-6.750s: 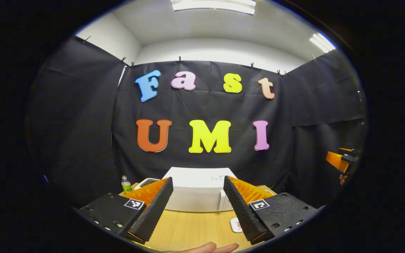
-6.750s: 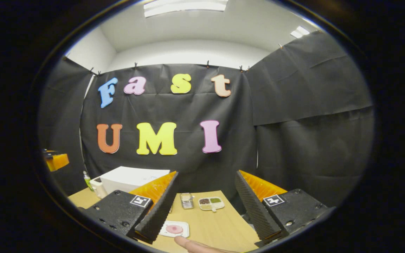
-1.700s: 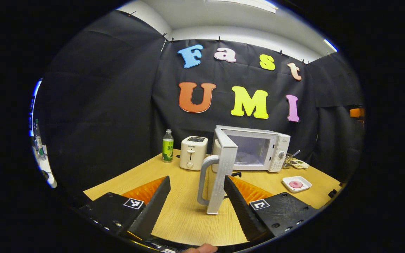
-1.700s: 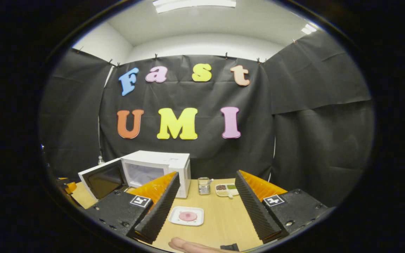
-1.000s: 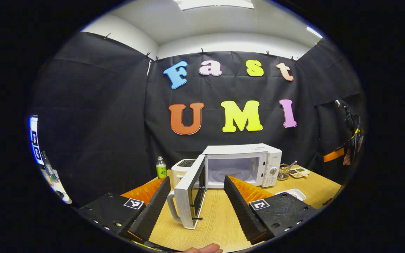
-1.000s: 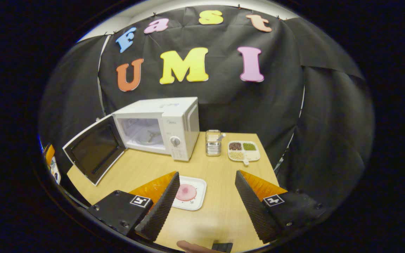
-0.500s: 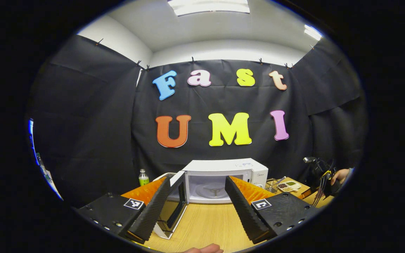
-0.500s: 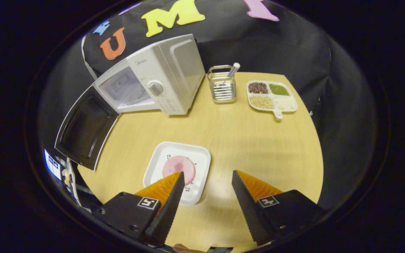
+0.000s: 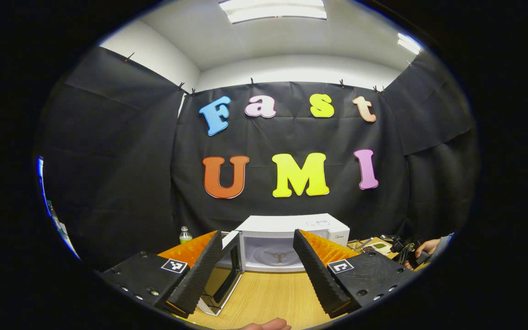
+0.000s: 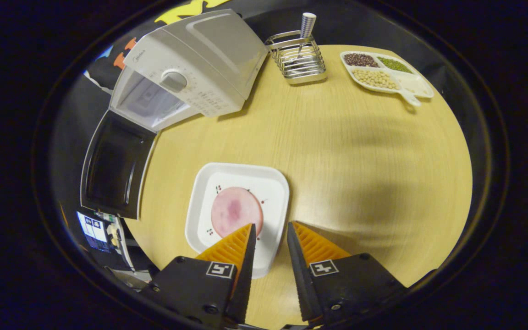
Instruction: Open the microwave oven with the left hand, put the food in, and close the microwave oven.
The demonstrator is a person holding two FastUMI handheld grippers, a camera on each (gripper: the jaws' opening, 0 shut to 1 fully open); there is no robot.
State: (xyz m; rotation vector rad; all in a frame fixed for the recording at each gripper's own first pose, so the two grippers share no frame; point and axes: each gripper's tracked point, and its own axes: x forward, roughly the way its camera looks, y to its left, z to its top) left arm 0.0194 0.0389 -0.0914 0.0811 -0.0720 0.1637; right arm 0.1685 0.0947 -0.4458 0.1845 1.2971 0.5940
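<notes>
Since 0.5 s ago my right gripper (image 10: pixel 268 240) has narrowed around the plate (image 10: pixel 239 213) rim, lower centre, gap remaining; door (image 10: pixel 115 165) open; left gripper (image 9: pixel 257 266) spread, idle.

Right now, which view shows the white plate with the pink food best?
The right gripper view: the white plate lies whole on the table, just ahead of the right gripper. In the left gripper view I cannot make it out.

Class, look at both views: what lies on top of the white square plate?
On the white square plate lies one round pink slice of food. The right hand-held gripper straddles the plate's near edge, its fingers covering part of the plate and rim, so what lies there cannot be seen.
</notes>
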